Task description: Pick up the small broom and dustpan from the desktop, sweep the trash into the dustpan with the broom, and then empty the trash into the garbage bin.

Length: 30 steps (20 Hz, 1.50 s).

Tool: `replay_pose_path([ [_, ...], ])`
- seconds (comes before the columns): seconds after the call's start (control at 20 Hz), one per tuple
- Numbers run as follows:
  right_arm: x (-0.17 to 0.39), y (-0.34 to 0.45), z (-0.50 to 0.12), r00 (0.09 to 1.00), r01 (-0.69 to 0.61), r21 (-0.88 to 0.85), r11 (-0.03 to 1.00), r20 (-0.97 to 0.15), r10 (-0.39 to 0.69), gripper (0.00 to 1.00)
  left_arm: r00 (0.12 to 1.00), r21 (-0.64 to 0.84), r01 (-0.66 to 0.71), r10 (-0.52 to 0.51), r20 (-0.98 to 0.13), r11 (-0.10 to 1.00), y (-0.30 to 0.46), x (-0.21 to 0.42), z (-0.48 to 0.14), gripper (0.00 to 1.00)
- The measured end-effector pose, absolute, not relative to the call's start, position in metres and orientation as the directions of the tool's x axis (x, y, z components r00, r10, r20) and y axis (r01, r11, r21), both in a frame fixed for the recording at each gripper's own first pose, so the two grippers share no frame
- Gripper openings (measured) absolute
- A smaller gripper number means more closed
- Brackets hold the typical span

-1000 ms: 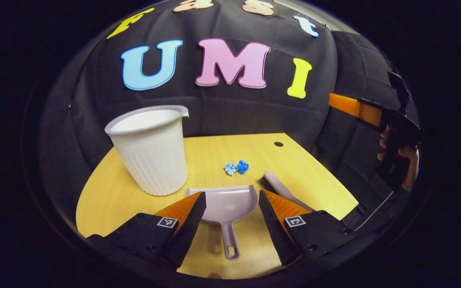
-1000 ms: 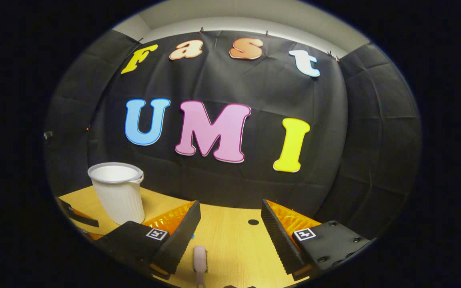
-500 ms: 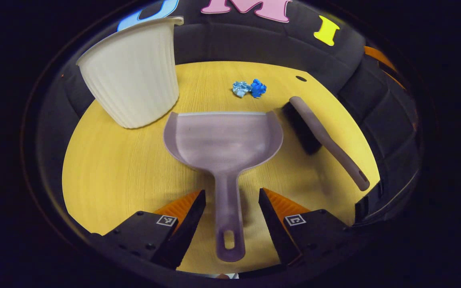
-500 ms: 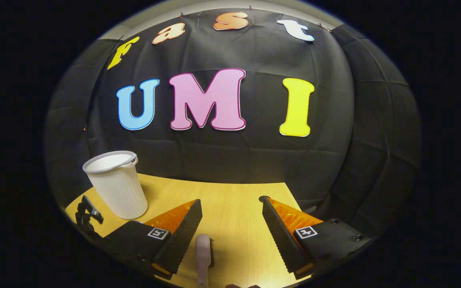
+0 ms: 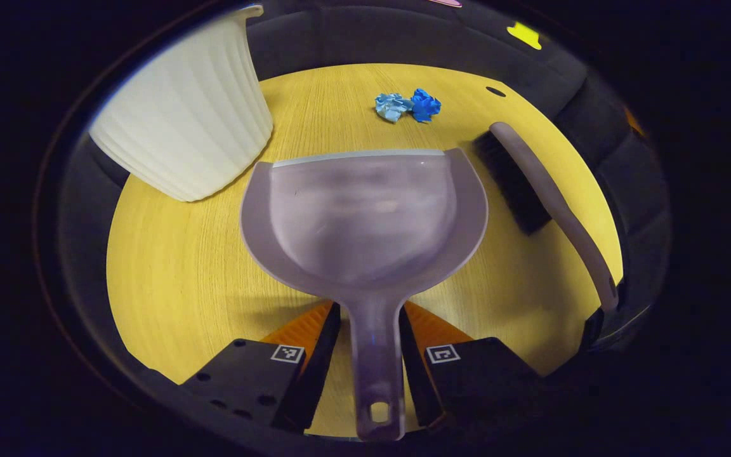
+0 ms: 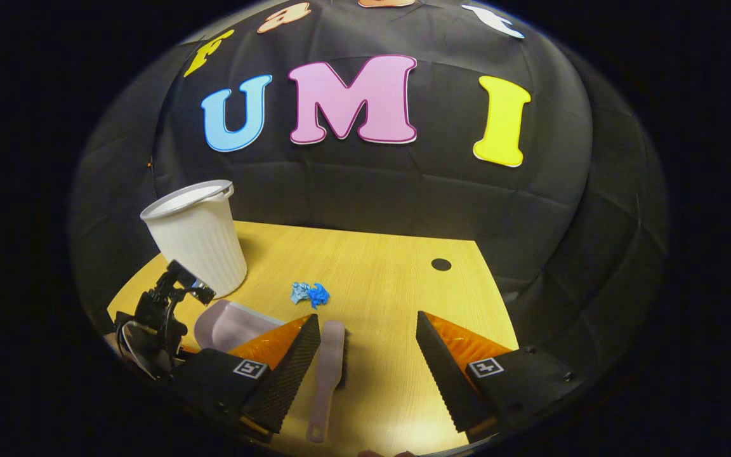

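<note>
straddling the dustpan [image 5: 365, 209] handle with my left claw [image 5: 368, 355], fingers close beside it, grip uncertain. my right claw [image 6: 365, 362] hangs released over the broom [image 6: 327, 374] on the desk [image 6: 391, 279]; trash [image 5: 407, 106] lies far, bin [image 5: 181, 120] left.

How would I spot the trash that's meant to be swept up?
Start at the white ribbed garbage bin on the yellow desktop. Just beyond the lilac dustpan lie two small crumpled paper scraps, one pale blue, one bright blue: the only blue things there.
</note>
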State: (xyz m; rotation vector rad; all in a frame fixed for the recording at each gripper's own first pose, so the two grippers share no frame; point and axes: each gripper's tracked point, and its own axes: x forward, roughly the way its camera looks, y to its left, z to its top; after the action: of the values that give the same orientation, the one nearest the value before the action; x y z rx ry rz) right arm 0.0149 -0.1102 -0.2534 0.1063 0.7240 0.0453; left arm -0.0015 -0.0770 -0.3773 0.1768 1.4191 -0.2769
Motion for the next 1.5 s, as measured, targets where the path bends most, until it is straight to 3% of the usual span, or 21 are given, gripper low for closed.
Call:
replay_pose_path([
  [0.1, 0.006, -0.107, -0.266, 0.706, 0.009, 0.139, 0.990, -0.702, 0.092, 0.98, 0.105, -0.041, 0.287, -0.074, -0.992, 0.957, -0.077, -0.001, -0.378, 0.34],
  [0.15, 0.001, -0.104, -0.273, 0.680, 0.023, 0.160, 0.987, -0.726, 0.102, 0.98, 0.098, -0.041, 0.284, -0.071, -0.993, 0.958, -0.077, -0.001, -0.377, 0.31],
  [0.35, -0.013, -0.085, -0.295, 0.553, 0.042, 0.191, 0.981, -0.822, 0.137, 0.94, 0.097, -0.048, 0.273, -0.078, -0.992, 0.961, -0.076, -0.001, -0.378, 0.32],
  [0.45, -0.028, -0.068, -0.320, 0.427, -0.009, 0.172, 0.985, -0.890, 0.160, 0.93, 0.099, -0.054, 0.276, -0.084, -0.991, 0.960, -0.071, -0.002, -0.378, 0.31],
  [0.5, -0.044, -0.061, -0.332, 0.326, -0.027, 0.173, 0.984, -0.930, 0.173, 0.85, 0.100, -0.059, 0.271, -0.089, -0.991, 0.961, -0.069, -0.004, -0.378, 0.31],
  [0.55, -0.055, -0.054, -0.345, 0.248, -0.028, 0.174, 0.984, -0.953, 0.176, 0.95, 0.106, -0.069, 0.273, -0.101, -0.989, 0.960, -0.068, -0.003, -0.378, 0.32],
  [0.6, -0.060, -0.051, -0.355, 0.193, -0.024, 0.160, 0.987, -0.968, 0.162, 0.87, 0.112, -0.078, 0.276, -0.113, -0.987, 0.958, -0.067, -0.003, -0.377, 0.32],
  [0.65, -0.060, -0.051, -0.364, 0.159, -0.025, 0.136, 0.990, -0.978, 0.138, 0.95, 0.119, -0.090, 0.284, -0.129, -0.985, 0.955, -0.066, -0.003, -0.377, 0.32],
  [0.7, -0.070, -0.053, -0.370, 0.095, -0.024, 0.110, 0.994, -0.989, 0.112, 0.95, 0.126, -0.106, 0.291, -0.148, -0.981, 0.951, -0.065, -0.004, -0.375, 0.31],
  [0.75, -0.077, -0.053, -0.375, 0.037, -0.012, 0.100, 0.995, -0.994, 0.100, 0.87, 0.129, -0.126, 0.294, -0.170, -0.977, 0.947, -0.065, -0.003, -0.376, 0.31],
  [0.8, -0.082, -0.057, -0.377, -0.008, -0.004, 0.086, 0.996, -0.996, 0.086, 0.92, 0.133, -0.140, 0.298, -0.186, -0.973, 0.944, -0.065, -0.003, -0.376, 0.31],
  [1.0, -0.086, -0.068, -0.386, -0.063, -0.030, -0.007, 1.000, -0.998, -0.009, 0.88, 0.145, -0.166, 0.319, -0.221, -0.964, 0.933, -0.063, -0.005, -0.375, 0.31],
  [1.15, -0.092, -0.055, -0.385, -0.130, 0.128, 0.030, 0.991, -0.990, 0.046, 0.70, 0.144, -0.182, 0.330, -0.240, -0.960, 0.926, -0.063, -0.003, -0.376, 0.31],
  [1.2, -0.091, -0.050, -0.392, -0.141, 0.172, 0.046, 0.984, -0.987, 0.071, 0.72, 0.144, -0.187, 0.333, -0.246, -0.959, 0.924, -0.062, -0.004, -0.376, 0.31],
  [1.35, -0.091, -0.060, -0.401, -0.156, 0.229, 0.024, 0.973, -0.986, 0.061, 0.47, 0.136, -0.187, 0.337, -0.245, -0.960, 0.923, -0.062, -0.003, -0.375, 0.31],
  [1.4, -0.090, -0.063, -0.403, -0.156, 0.226, 0.015, 0.974, -0.986, 0.051, 0.53, 0.135, -0.186, 0.338, -0.243, -0.961, 0.923, -0.062, -0.003, -0.375, 0.31],
  [1.45, -0.091, -0.065, -0.404, -0.160, 0.216, 0.013, 0.976, -0.986, 0.048, 0.47, 0.135, -0.185, 0.337, -0.242, -0.961, 0.923, -0.062, -0.002, -0.375, 0.31],
  [1.5, -0.094, -0.064, -0.411, -0.167, 0.207, 0.010, 0.978, -0.985, 0.046, 0.49, 0.133, -0.184, 0.338, -0.241, -0.961, 0.923, -0.062, -0.003, -0.374, 0.31],
])
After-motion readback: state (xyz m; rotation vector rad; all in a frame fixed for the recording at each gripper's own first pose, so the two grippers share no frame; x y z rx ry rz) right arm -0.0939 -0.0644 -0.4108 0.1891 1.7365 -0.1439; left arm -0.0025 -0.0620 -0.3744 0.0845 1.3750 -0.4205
